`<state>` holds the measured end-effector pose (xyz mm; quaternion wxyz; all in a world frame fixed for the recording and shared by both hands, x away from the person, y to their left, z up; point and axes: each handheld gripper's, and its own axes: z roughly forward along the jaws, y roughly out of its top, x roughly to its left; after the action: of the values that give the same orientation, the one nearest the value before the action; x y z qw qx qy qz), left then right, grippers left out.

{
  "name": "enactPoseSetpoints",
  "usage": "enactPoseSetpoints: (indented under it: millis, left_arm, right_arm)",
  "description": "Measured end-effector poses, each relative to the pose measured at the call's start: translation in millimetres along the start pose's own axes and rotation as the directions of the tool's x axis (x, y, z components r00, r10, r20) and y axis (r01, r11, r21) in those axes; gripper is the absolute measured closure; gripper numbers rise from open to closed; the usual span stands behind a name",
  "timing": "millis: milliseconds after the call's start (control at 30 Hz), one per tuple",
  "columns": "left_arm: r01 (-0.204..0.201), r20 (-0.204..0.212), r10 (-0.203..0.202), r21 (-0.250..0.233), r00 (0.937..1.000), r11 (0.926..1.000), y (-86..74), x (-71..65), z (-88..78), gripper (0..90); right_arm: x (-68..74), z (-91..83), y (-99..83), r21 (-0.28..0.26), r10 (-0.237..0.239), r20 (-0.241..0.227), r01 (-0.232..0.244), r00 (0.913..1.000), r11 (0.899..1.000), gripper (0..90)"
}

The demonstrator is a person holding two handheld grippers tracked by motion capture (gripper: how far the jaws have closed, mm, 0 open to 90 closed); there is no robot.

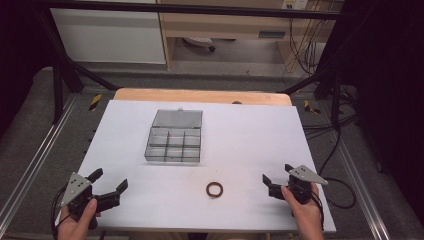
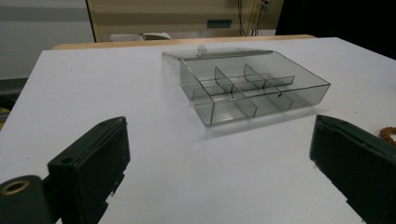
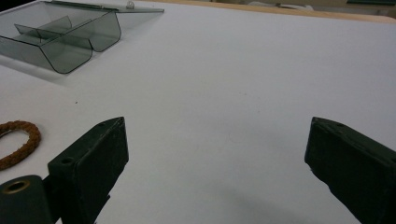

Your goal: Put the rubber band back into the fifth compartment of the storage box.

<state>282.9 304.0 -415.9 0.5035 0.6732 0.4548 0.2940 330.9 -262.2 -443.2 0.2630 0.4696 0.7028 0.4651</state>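
Observation:
A clear grey compartment box (image 1: 173, 140) lies open in the middle of the white table, its lid (image 1: 177, 118) folded back on the far side; its compartments (image 2: 254, 91) look empty. A brown ring (image 1: 214, 189) lies flat nearer the front edge, between the two hands. My left gripper (image 1: 109, 181) rests at the front left corner, open, nothing between its jaws. My right gripper (image 1: 276, 174) sits at the front right, also open and empty. The ring (image 3: 18, 142) lies to the left of the right gripper's jaws, and its edge (image 2: 388, 135) peeks past the left gripper's right jaw.
The white board (image 1: 240, 135) lies on a wooden tabletop (image 1: 200, 95) whose far edge shows. Black frame bars (image 1: 65, 70) and cables (image 1: 330, 145) flank the table. Bare white surface stretches right of the box.

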Motion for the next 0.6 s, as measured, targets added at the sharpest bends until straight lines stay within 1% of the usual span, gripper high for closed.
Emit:
enactPoseSetpoints:
  millis: [67,133,200,400,467,567,600]
  left_arm:
    - [-0.003,0.002,0.003,0.002,1.0000,1.0000,0.1,-0.9,0.2,4.6]
    - [-0.014,0.002,0.014,0.005,0.9999,0.9999,0.2,-1.8,0.4,4.6]
    - [-0.014,0.003,0.014,0.005,0.9999,0.9999,0.1,-1.9,0.4,4.6]
    - [-0.019,0.004,0.019,0.008,0.9998,0.9998,0.1,-2.0,0.4,4.6]
    - [-0.019,0.000,0.019,0.009,0.9998,0.9998,-0.7,-3.1,0.6,4.5]
    - [-0.025,0.000,0.025,0.012,0.9997,0.9996,-1.0,-3.3,0.3,4.4]
    - [-0.028,0.001,0.028,0.014,0.9996,0.9995,-1.1,-3.5,0.4,4.4]
  right_arm:
    - [-0.1,1.0,0.5,0.009,0.005,0.002,-0.005,1.0000,1.000,6.9]
    - [0.6,0.7,1.3,0.012,0.006,0.003,-0.006,1.0000,1.000,7.0]
    - [1.2,0.0,2.3,0.011,0.006,0.008,-0.006,0.9999,1.000,6.9]
    - [8.4,-2.1,11.4,-0.006,-0.016,0.013,0.016,0.9998,1.000,5.0]
    - [11.4,2.7,21.4,0.018,-0.034,0.006,0.034,0.9994,0.999,4.4]
    - [14.1,8.2,29.2,0.024,-0.045,-0.006,0.046,0.9989,0.999,4.5]
    - [14.1,8.2,29.2,0.024,-0.045,-0.006,0.046,0.9989,0.999,4.5]
